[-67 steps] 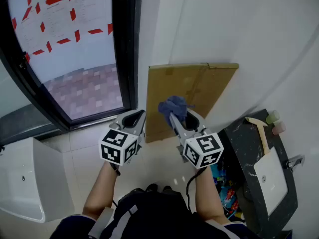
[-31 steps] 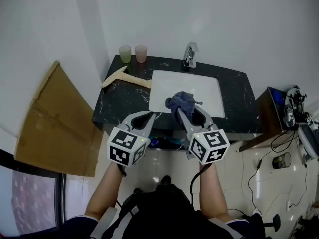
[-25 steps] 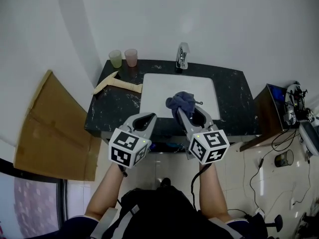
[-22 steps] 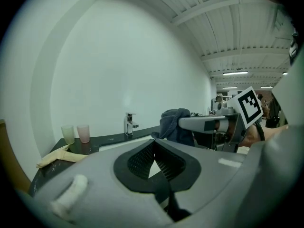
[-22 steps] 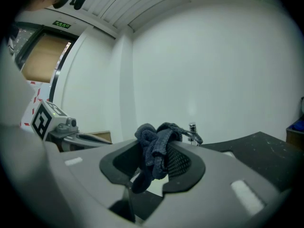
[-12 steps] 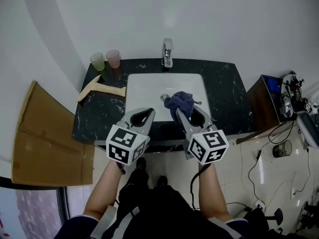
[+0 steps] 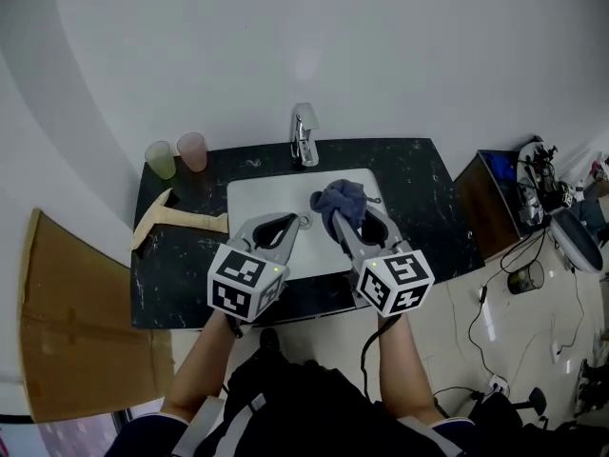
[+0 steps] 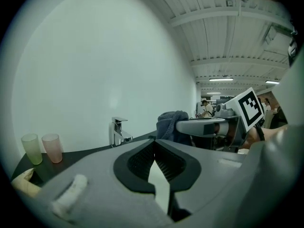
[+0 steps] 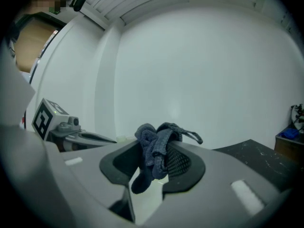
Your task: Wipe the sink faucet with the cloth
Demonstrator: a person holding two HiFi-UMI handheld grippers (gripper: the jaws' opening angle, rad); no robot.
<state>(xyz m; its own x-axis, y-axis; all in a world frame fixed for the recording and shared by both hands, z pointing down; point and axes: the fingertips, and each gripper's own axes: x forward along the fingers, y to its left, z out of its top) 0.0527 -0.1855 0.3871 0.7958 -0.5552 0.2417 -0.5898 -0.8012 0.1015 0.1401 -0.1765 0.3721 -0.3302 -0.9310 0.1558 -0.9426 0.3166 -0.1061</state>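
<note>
A crumpled dark-blue cloth [image 7: 339, 201] is pinched by the right gripper [image 7: 354, 219]. The left gripper [image 8: 154, 146] is pressed together and empty. The chrome sink faucet [image 7: 304, 136] is judged not yet reached, so the cloth should next be brought onto it.

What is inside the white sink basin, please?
The sink basin looks bare, apart from a small metal drain. Its front part is covered by the left gripper, the right gripper and the blue cloth in its jaws.
</note>
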